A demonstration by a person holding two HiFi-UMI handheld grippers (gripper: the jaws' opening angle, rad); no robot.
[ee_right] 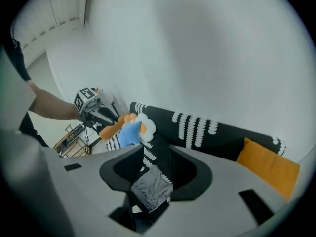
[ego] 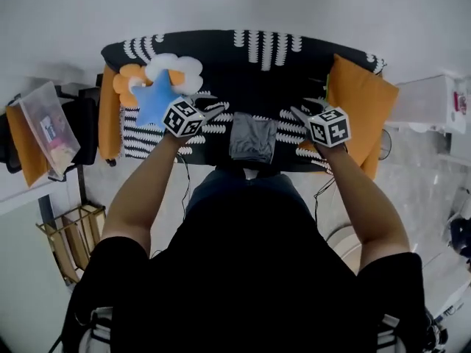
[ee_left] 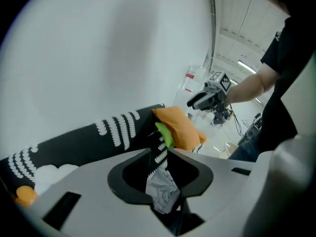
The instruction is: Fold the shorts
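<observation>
- Left gripper (ego: 215, 103) and right gripper (ego: 300, 106) hover wide open, both empty.
- Grey shorts (ego: 252, 138) lie folded on the sofa (ego: 221, 57) between them, 12 o'clock from the person (ego: 250, 271).
- Left gripper view shows a green thing (ee_left: 165, 134) against the orange cushion (ee_left: 181, 126); it's hard to make out in head view.
- Sofa's near edge partly hides behind the person's torso.

Head view: above the person, facing steeply down, sofa (ego: 221, 68) at 12 o'clock. Left gripper view: low, close, facing rightward, right hand-held gripper (ee_left: 195, 101) at 2 o'clock. Right gripper view: facing leftward, left hand-held gripper (ee_right: 109, 116) at 10 o'clock. All three share the shorts (ego: 252, 138).
</observation>
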